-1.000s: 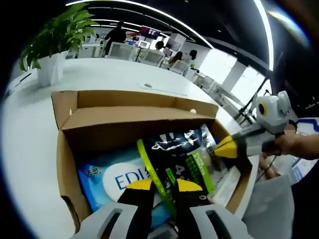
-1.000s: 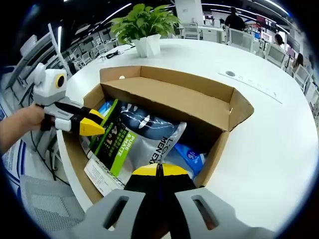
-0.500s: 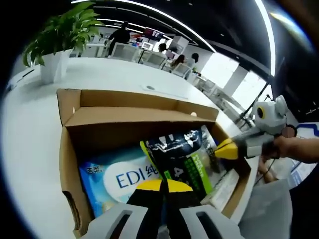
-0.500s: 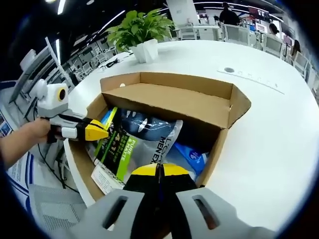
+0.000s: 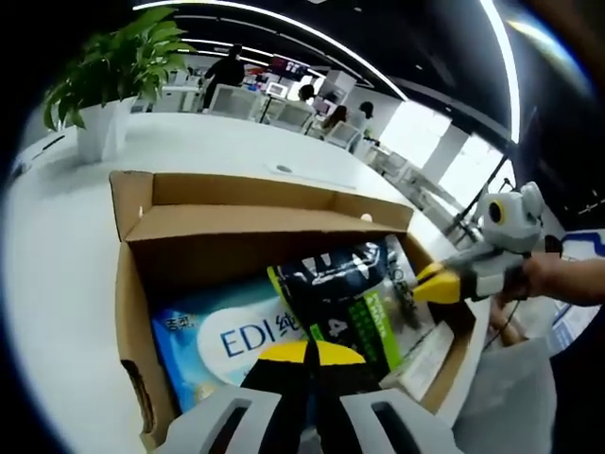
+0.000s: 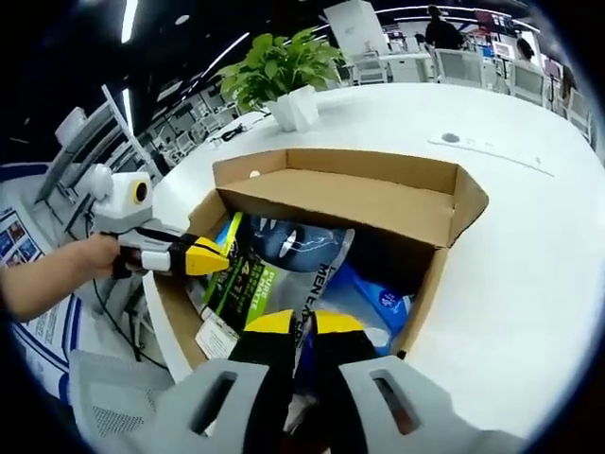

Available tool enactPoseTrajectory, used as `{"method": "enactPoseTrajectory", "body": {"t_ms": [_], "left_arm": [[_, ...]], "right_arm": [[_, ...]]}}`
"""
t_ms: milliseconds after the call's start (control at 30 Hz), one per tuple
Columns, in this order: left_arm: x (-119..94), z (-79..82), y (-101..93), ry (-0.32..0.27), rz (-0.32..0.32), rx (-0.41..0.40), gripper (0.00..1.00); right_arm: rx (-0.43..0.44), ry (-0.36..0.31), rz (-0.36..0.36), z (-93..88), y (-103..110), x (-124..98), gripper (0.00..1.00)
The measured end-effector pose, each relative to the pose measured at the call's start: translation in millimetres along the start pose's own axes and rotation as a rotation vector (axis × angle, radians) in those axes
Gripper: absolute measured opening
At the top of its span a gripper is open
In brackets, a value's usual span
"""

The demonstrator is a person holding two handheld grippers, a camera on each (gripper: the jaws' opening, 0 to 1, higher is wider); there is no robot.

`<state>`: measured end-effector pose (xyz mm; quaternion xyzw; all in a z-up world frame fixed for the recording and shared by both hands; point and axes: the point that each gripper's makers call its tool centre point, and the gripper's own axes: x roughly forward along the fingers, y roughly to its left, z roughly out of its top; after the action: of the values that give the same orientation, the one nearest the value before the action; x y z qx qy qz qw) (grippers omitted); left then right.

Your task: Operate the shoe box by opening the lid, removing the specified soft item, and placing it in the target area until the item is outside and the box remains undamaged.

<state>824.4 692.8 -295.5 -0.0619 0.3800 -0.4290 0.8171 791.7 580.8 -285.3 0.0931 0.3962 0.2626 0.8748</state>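
Open box on white table; potted plant behind (far edge); both grippers' jaws together, empty.

pouch in box, on tissue pack

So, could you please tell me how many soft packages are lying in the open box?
2: a dark package with a green stripe on top, and a blue-and-white pack partly beneath it. More may lie hidden underneath.

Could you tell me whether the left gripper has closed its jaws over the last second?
Yes. The left gripper stood open around the pouch's green edge a second ago; now its yellow tips meet over the box.
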Motion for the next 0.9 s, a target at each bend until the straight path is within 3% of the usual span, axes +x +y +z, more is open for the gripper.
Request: {"method": "enactPoseTrajectory", "body": {"t_ms": [167, 900], "left_arm": [[-3.9, 3.4, -5.2, -0.010, 0.003, 0.010, 0.00], [-22.2, 25.5, -18.8, -0.041, 0.029, 0.052, 0.00]], "right_arm": [[-0.047, 0.005, -0.029, -0.5, -1.7, 1.7, 0.00], [0.018, -0.041, -0.033, 16.1, 2.3, -16.4, 0.00]]}}
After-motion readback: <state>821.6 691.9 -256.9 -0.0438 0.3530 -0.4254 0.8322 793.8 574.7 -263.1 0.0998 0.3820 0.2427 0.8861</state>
